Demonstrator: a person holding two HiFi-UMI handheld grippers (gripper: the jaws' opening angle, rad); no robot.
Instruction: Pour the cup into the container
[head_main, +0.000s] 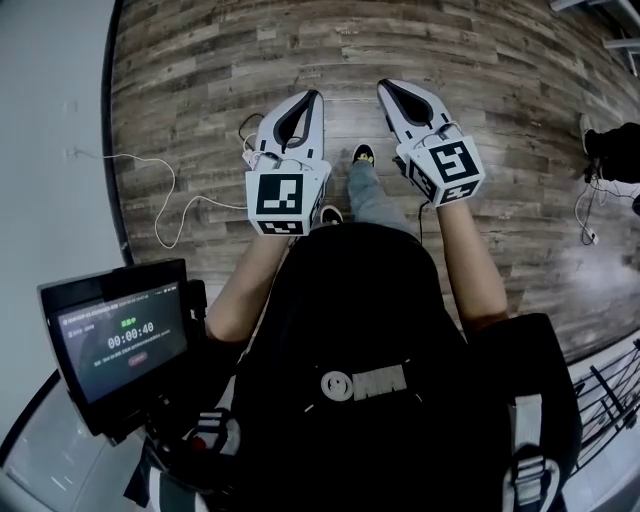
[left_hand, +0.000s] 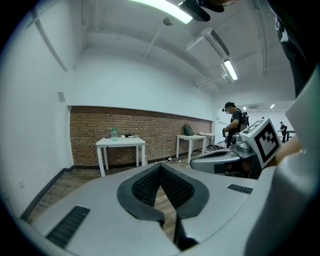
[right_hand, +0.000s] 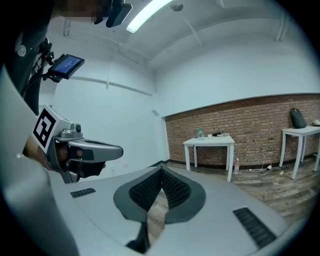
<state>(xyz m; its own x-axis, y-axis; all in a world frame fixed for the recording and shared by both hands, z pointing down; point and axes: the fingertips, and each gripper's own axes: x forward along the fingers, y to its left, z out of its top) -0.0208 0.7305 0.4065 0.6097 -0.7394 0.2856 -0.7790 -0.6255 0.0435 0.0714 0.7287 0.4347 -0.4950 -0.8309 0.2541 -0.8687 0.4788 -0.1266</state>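
Note:
No cup or container can be made out close by. My left gripper and right gripper are held side by side at chest height over the wooden floor. In the left gripper view the left gripper has its ribbed pads meeting at the tips, with nothing between them. The right gripper looks the same in its own view, shut and empty. Both point toward a far white table by the brick wall, which carries a small bottle and a few dark items. That table also shows in the right gripper view.
A second white table with a dark bag stands further right. A person stands beyond it. A white cable lies on the floor near the left wall. A small monitor hangs at my left hip.

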